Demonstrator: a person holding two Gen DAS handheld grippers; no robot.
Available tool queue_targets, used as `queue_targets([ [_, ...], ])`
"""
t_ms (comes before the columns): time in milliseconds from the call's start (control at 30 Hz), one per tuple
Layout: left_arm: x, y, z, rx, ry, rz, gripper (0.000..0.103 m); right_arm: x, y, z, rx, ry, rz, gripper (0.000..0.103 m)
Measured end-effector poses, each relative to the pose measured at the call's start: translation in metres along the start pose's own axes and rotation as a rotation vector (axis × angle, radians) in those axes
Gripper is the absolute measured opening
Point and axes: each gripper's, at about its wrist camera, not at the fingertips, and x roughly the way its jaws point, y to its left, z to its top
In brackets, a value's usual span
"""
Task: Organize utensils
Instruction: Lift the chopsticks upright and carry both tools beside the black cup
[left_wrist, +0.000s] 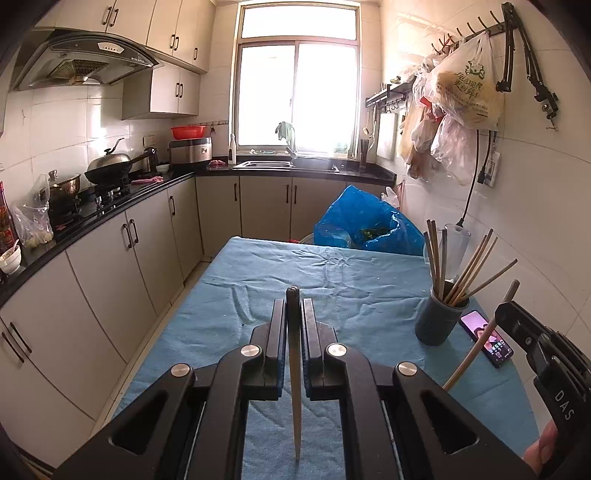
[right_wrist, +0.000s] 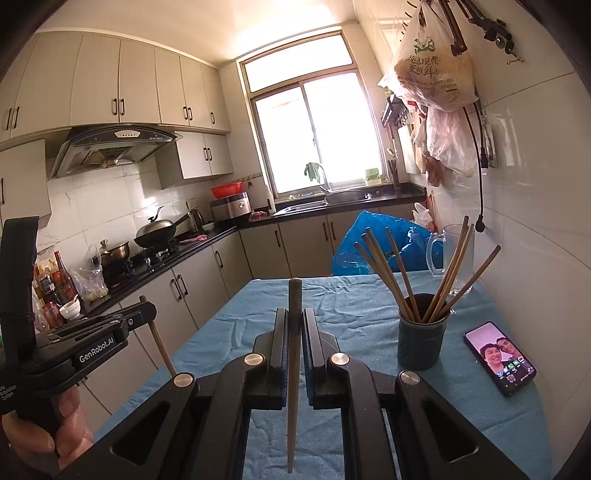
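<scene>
Chopsticks clamped, one in each gripper, above the blue-clothed table.
Left gripper and right gripper pinch thin chopstick and chopstick near one end; either could pivot and miss the crowded holder.

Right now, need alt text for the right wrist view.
The right tongs are shut on a single wooden chopstick above a table with a blue cloth. To the right stand a dark utensil holder full of chopsticks and a lit phone; at left, the left tongs grip another chopstick.
</scene>
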Motion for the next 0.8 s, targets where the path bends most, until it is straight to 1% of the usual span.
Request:
queue_targets([
  [800,-0.0019,0.0005,-0.0023,0.004,-0.001,0.003,0.007,-0.0077,0.0004,0.0028,0.007,-0.007,0.001,0.008],
])
